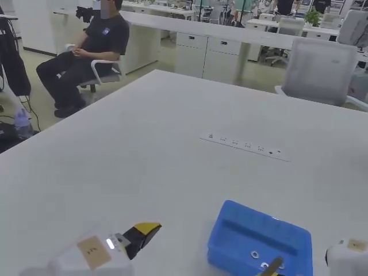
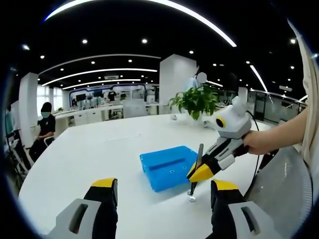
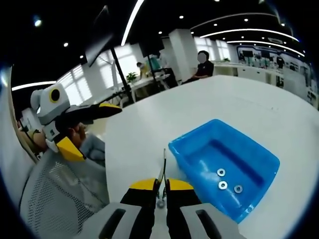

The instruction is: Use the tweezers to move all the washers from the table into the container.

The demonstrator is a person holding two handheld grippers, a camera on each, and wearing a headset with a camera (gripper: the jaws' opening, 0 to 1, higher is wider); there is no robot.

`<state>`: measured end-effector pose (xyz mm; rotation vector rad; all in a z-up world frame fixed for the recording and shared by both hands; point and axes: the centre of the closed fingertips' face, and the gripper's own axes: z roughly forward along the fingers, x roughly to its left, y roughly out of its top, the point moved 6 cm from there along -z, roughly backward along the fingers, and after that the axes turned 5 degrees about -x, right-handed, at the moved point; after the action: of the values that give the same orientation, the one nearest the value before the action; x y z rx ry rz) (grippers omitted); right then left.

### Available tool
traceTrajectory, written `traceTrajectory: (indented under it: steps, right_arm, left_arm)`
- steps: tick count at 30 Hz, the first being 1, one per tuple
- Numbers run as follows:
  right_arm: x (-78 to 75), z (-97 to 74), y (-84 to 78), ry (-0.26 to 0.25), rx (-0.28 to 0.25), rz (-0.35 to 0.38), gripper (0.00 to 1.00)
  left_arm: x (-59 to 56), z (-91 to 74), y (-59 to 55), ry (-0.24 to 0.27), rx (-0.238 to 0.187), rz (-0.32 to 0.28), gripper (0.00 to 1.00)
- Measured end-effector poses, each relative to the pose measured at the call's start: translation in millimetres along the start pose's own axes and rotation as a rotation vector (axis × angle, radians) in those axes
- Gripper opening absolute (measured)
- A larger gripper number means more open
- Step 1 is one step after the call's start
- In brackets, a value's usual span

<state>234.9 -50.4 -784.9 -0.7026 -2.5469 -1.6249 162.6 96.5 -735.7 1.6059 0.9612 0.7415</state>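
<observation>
The right gripper [image 3: 160, 185] pinches the tweezers [image 3: 162, 167], tips at a washer [image 2: 191, 199] on the surface [image 2: 99, 149] beside the blue container [image 3: 239, 162]; left gripper [image 2: 163, 185] spread. An off-centre pinch could flick it away

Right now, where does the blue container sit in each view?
Head view: container at bottom right, cut by the lower edge.
Left gripper view: container at centre, just left of the tweezers.
Right gripper view: container right of centre, beside the tweezers.
Shared landmark: the seated person in dark clothes, in the background: upper left in the head view, far left in the left gripper view, top in the right gripper view.
</observation>
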Motion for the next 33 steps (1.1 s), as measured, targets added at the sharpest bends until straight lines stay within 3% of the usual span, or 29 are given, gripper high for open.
traceTrajectory:
  steps: [17,33]
  right_arm:
    - [-1.3,-12.7,39.9,-0.010,-0.087,-0.041,0.03]
    - [-20.4,-10.6,53.6,-0.045,-0.143,0.002,0.03]
  left_arm:
    - [-0.3,0.1,-0.6,-0.003,0.001,0.000,0.77]
    - [-0.7,0.1,-0.4,0.001,0.000,0.002,0.77]
